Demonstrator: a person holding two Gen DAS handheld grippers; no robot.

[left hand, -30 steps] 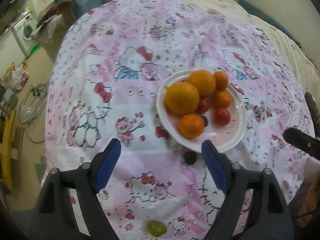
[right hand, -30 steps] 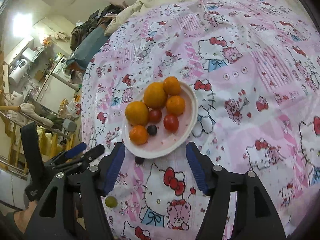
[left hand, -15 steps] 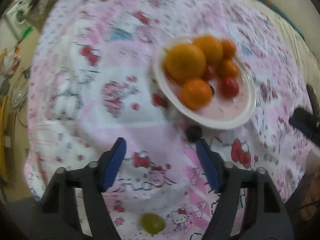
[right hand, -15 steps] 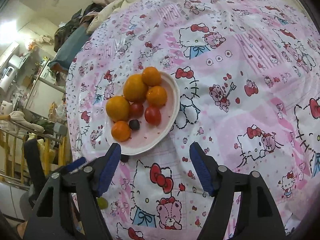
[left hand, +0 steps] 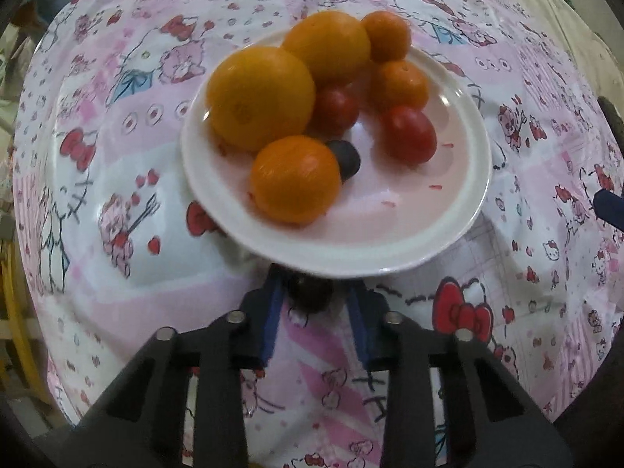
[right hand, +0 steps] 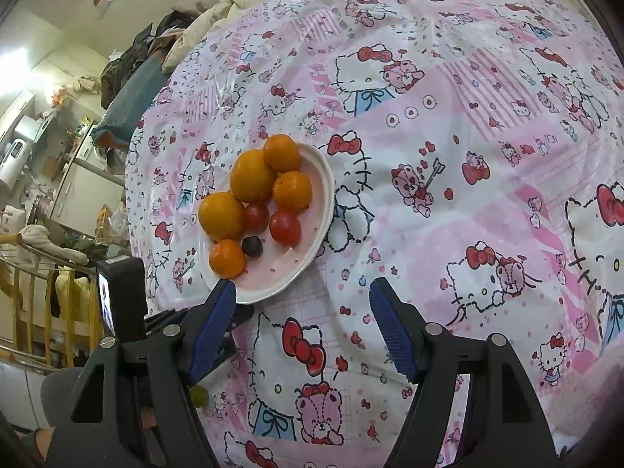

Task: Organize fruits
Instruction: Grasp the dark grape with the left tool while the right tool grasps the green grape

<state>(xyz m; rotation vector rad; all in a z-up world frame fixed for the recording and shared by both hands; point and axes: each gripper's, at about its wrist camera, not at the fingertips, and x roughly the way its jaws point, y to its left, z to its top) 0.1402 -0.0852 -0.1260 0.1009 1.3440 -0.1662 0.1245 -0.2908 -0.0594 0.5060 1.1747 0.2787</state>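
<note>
A white plate (left hand: 460, 234) on the pink cartoon-print cloth holds several oranges, two red tomatoes (left hand: 407, 134) and a dark grape (left hand: 345, 156). My left gripper (left hand: 312, 292) sits just below the plate's near rim, its blue pads closed around a second dark grape (left hand: 310, 294) lying on the cloth. In the right wrist view the plate (right hand: 312, 261) is at centre left. My right gripper (right hand: 302, 323) is open and empty above the cloth, right of the left gripper's body (right hand: 121, 296). A green grape (right hand: 199, 396) lies near the cloth's lower left.
The cloth covers a round table (right hand: 468, 117). A piled chair (right hand: 128, 74) and kitchen furniture (right hand: 35, 148) stand beyond its left edge. The right gripper's blue tip (left hand: 610, 210) shows at the right edge of the left wrist view.
My left gripper moved forward and down to the dark grape by the plate and closed its pads around it. My right gripper drew back slightly and stayed open.
</note>
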